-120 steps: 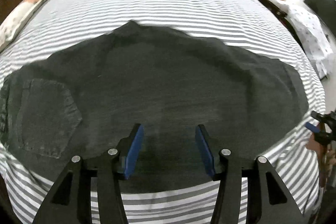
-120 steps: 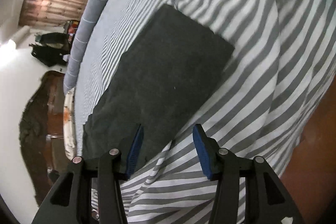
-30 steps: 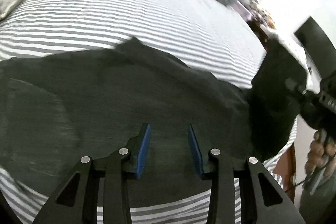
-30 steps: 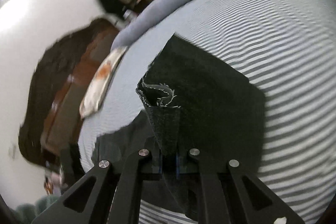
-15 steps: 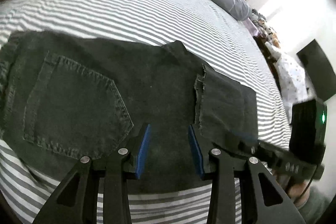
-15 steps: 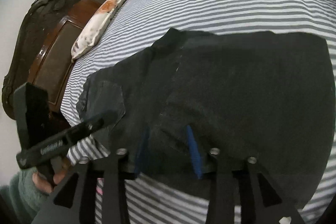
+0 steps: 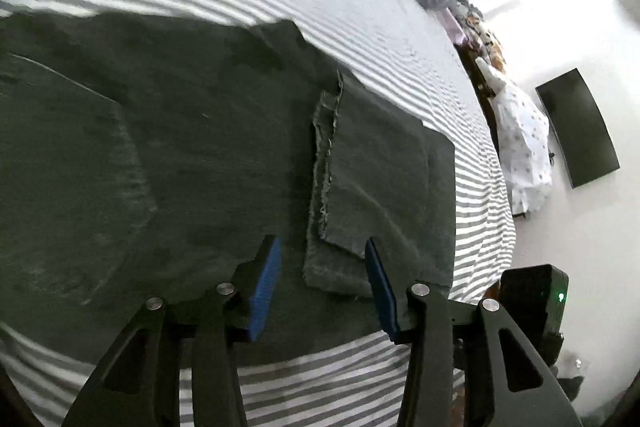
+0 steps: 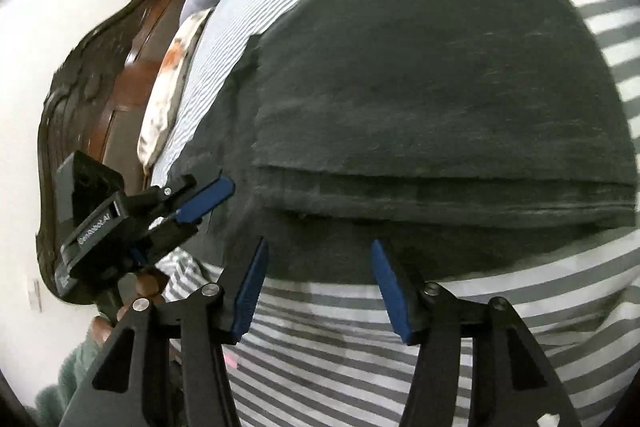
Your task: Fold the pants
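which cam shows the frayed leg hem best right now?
Left wrist. The frayed hem of the folded-over leg lies across the dark pants in plain view, its whole raw edge visible. The right wrist view shows only the stacked fold edge of the pants side-on; no hem can be made out there.

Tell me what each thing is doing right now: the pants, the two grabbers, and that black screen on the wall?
pants: lying flat on the striped bed, leg end folded back over.
leg end: frayed hem facing up.
left gripper: open, holding nothing, jaws just widened.
right gripper: open, empty, jaws just opened.
screen: dark.
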`<state>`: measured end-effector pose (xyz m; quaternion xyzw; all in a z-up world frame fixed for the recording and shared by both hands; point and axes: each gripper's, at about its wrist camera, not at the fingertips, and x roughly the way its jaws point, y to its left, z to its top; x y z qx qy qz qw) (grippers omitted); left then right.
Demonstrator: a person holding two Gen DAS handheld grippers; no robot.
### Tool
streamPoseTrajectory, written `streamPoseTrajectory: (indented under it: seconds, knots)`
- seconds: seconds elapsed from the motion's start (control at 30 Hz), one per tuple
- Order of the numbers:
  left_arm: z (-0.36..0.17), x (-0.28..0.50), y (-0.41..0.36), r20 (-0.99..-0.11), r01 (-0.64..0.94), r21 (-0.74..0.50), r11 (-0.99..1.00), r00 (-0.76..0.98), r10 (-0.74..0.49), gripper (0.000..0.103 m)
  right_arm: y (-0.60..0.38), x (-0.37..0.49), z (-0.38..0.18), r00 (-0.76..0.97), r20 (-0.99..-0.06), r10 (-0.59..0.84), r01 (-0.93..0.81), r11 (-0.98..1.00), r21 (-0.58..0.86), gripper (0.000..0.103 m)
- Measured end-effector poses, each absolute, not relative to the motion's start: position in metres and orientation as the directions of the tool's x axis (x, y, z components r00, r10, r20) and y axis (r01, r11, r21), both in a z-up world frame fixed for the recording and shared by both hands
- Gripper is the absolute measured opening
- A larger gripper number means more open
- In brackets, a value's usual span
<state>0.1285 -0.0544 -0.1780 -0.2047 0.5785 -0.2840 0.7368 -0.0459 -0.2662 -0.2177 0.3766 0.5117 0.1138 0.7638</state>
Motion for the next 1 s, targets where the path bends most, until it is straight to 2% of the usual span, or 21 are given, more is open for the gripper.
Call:
streamPoseTrajectory:
  seconds: [0.17,0.43,0.57,0.67,0.87,0.97,1.0]
  knots:
    - [-0.196,0.142,-0.068,-0.727,0.113,-0.668,0.736,0.111,-0.677,0.046,-0.292,-0.048,-0.224,0.482,-0.697,0.531,0.277,0.662,0.696,0.056]
    - [-0.191,0.149,-0.084,-0.716,0.101,-0.685,0.722,0.093,-0.692,0.045,-0.343,-0.058,-0.22,0.573,-0.694,0.436,0.379,0.61,0.696,0.054]
    - [-0.187,0.145,-0.094,-0.772,0.124,-0.611,0.782,0.121,-0.623,0.011,-0.362,-0.063,-0.219,0.585,-0.707,0.397,0.425,0.593,0.684,0.054]
    - [-0.183,0.141,-0.098,-0.792,0.131,-0.578,0.806,0.148,-0.592,0.005,-0.371,-0.066,-0.223,0.599,-0.696,0.395,0.466,0.535,0.705,0.054]
    - [-0.166,0.132,-0.096,-0.789,0.127,-0.57,0.812,0.192,-0.583,0.004,-0.378,-0.07,-0.224,0.618,-0.671,0.41,0.494,0.462,0.737,0.055]
    - [-0.153,0.133,-0.099,-0.775,0.144,-0.577,0.804,0.215,-0.595,0.004,-0.369,-0.073,-0.219,0.612,-0.668,0.423,0.481,0.472,0.739,0.062]
    - [-0.149,0.133,-0.101,-0.769,0.145,-0.582,0.8,0.22,-0.6,0.004,-0.364,-0.074,-0.218,0.61,-0.661,0.437,0.469,0.473,0.746,0.067]
